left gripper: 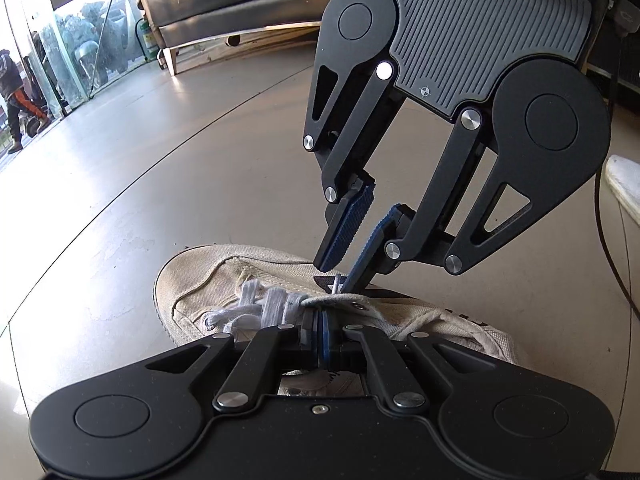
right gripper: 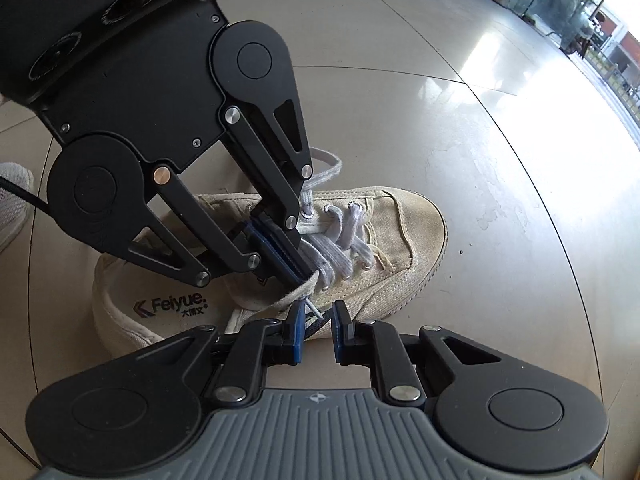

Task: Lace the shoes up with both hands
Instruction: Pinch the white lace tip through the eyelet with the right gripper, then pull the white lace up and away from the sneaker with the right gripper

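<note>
Worn cream canvas shoe (right gripper: pixel 384 240) on floor, white lace (right gripper: pixel 340 240) half-threaded

Both wrist views close, angled down from opposite sides; shared: shoe (left gripper: pixel 320 312) (right gripper: pixel 360 240) on floor (left gripper: pixel 160 160) (right gripper: pixel 480 160).

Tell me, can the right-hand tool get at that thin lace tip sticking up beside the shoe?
Probably yes. The right gripper has its jaws apart with the lace tip just ahead of the gap. The left gripper pinches the lace beside it, but does not block the way.
</note>
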Available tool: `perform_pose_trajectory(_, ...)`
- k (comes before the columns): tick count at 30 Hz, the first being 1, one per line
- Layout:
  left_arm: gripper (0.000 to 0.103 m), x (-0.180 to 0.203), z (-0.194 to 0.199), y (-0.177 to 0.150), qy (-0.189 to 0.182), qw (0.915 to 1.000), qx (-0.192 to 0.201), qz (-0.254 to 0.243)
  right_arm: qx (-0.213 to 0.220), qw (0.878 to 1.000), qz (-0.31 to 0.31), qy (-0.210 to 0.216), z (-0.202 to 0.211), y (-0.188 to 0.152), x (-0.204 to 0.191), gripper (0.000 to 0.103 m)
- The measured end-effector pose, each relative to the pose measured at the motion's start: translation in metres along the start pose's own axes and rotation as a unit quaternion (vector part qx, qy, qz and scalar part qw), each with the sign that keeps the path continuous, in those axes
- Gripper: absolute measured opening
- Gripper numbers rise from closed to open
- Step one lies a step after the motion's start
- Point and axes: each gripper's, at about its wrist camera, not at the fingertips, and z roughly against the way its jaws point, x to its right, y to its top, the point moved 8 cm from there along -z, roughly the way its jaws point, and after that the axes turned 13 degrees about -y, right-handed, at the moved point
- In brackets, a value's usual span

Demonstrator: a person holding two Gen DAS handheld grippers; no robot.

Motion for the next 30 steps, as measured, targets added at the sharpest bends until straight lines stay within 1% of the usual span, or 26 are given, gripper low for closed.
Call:
perform_pose_trajectory(5, 0.0, 0.0, 0.002, -0.005, -0.004, 1.0, 0.003, 0.001, 0.008, 0.999, 0.031, 0.019, -0.005, 0.002, 0.0, 0.016)
perform_pose_trajectory(7, 0.0, 0.0, 0.002, -0.006, -0.005, 1.0, 0.004, 0.001, 0.009, 0.998, 0.049, 0.033, -0.008, 0.002, 0.001, 0.016)
perform_pose_trajectory(11, 0.0, 0.0, 0.003, -0.007, -0.006, 1.0, 0.005, -0.001, 0.005, 0.996, 0.063, 0.058, -0.012, 0.004, 0.004, 0.016)
perform_pose_trajectory(12, 0.0, 0.0, 0.003, -0.008, -0.006, 1.0, 0.005, -0.001, 0.002, 0.996, 0.063, 0.068, -0.013, 0.005, 0.005, 0.015)
perform_pose_trajectory(14, 0.0, -0.001, 0.003, -0.008, -0.005, 1.0, 0.006, -0.001, -0.001, 0.995, 0.064, 0.075, -0.014, 0.006, 0.005, 0.01)
perform_pose_trajectory(15, 0.0, -0.001, 0.003, -0.008, -0.004, 1.0, 0.006, -0.001, -0.002, 0.995, 0.065, 0.076, -0.015, 0.007, 0.005, 0.01)
perform_pose_trajectory(18, 0.0, 0.0, 0.004, -0.007, 0.002, 1.0, 0.005, 0.001, -0.006, 0.996, 0.06, 0.068, -0.015, 0.008, 0.004, 0.003)
perform_pose_trajectory(21, 0.004, 0.002, 0.014, -0.004, 0.021, 0.9997, 0.013, -0.003, -0.008, 0.997, 0.056, 0.054, -0.014, 0.009, 0.002, 0.003)
perform_pose_trajectory(24, 0.005, 0.005, 0.031, 0.001, 0.04, 0.9988, 0.028, -0.003, -0.012, 0.998, 0.051, 0.036, -0.012, 0.01, 0.001, 0.003)
perform_pose_trajectory(27, 0.005, 0.011, 0.042, 0.002, 0.026, 0.9989, 0.036, 0.015, -0.017, 0.999, 0.047, 0.022, -0.01, 0.011, 0.003, 0.002)
perform_pose_trajectory(29, 0.005, 0.017, 0.037, -0.002, 0.014, 0.9992, 0.027, 0.025, -0.02, 0.999, 0.045, 0.015, -0.008, 0.012, 0.005, 0.002)
perform_pose_trajectory(30, 0.005, 0.02, 0.033, -0.005, 0.013, 0.9994, 0.018, 0.027, -0.022, 0.999, 0.046, 0.006, -0.006, 0.012, 0.006, 0.002)
